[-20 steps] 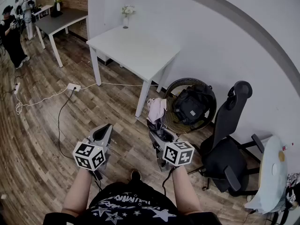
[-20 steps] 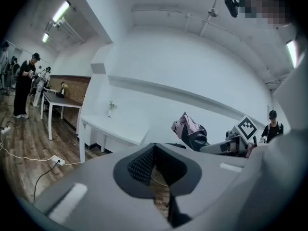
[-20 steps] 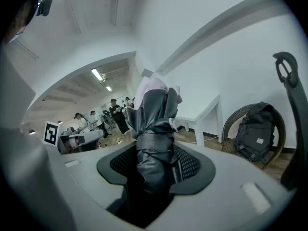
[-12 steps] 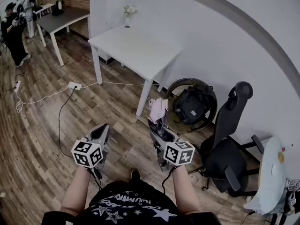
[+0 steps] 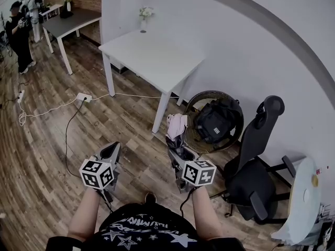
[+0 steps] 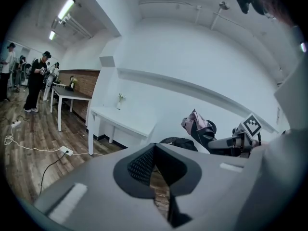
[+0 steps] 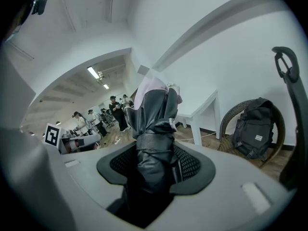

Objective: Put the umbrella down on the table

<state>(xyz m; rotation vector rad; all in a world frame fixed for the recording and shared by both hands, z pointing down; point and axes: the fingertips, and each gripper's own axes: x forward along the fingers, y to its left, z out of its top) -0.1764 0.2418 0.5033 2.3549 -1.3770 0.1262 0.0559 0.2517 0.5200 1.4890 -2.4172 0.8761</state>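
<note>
The right gripper point(image 5: 175, 146) is clamped round the lower body of the folded umbrella point(image 5: 176, 125), whose pink-and-grey canopy sticks up out of the jaws. In the right gripper view the dark fabric fills the space between the pads. The umbrella is in the air over the wood floor, short of the near corner of the white table point(image 5: 157, 56) and not yet above its top. The left gripper point(image 5: 112, 151) is empty with its jaws drawn together, and it is also short of the table. To do this well, I judge the carry should go forward and up over the table's bare near half, well clear of the flower vase point(image 5: 143, 15) at the table's far edge. The umbrella should then be tipped flat so its whole length rests on the top before the jaws open. Released too near the table's edge, it could roll off.
</note>
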